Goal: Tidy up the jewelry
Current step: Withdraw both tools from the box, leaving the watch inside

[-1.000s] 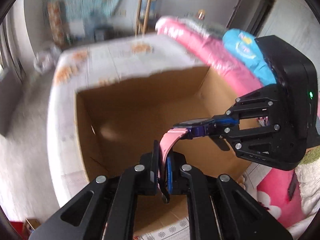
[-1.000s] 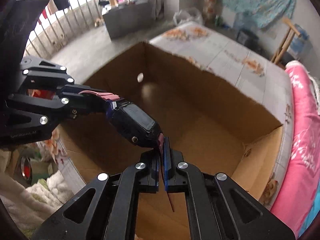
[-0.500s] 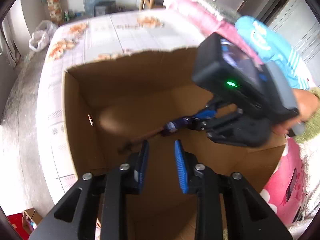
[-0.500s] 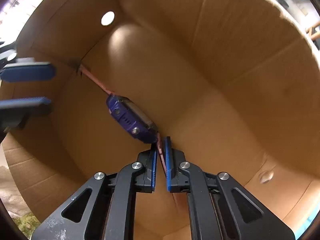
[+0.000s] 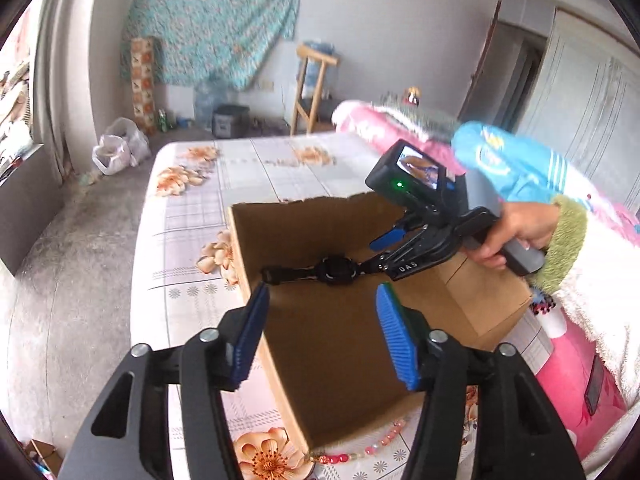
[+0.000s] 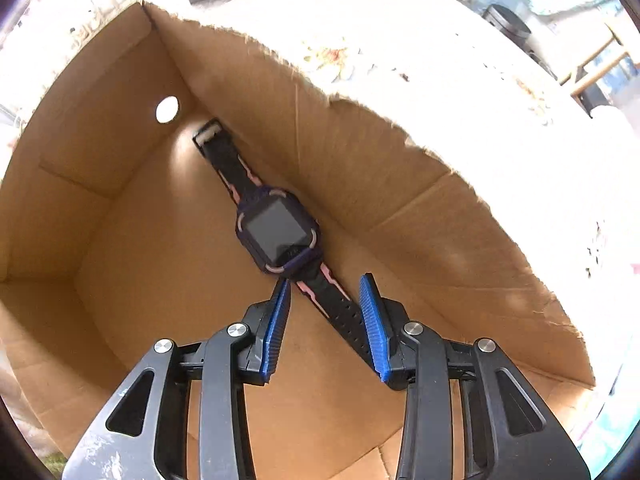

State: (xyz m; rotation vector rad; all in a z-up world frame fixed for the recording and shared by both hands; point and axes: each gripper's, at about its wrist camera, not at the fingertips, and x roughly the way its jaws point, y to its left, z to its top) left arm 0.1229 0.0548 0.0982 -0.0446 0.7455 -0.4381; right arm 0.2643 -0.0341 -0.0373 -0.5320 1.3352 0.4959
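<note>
Watch [image 6: 278, 236]: lies flat on the bottom of the cardboard box [image 6: 400, 208], strap stretched out straight (screen facing up).
Right gripper [image 6: 323, 320]: wide, holding nothing, its blue pads on either side of the near strap.
Left gripper [image 5: 320, 328]: wide, holding nothing, above the box edge.
Bead string [image 5: 360, 450]: on the flowery bed [image 5: 192, 216], beside the box.

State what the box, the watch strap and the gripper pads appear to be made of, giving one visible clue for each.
Box: brown cardboard, matte; its top edge is torn and ragged, with fold creases.
Watch strap: probably rubber or silicone, matte black with pink accents and moulded ridges.
Right gripper pads: blue, finely ribbed, likely rubber or soft plastic.
</note>
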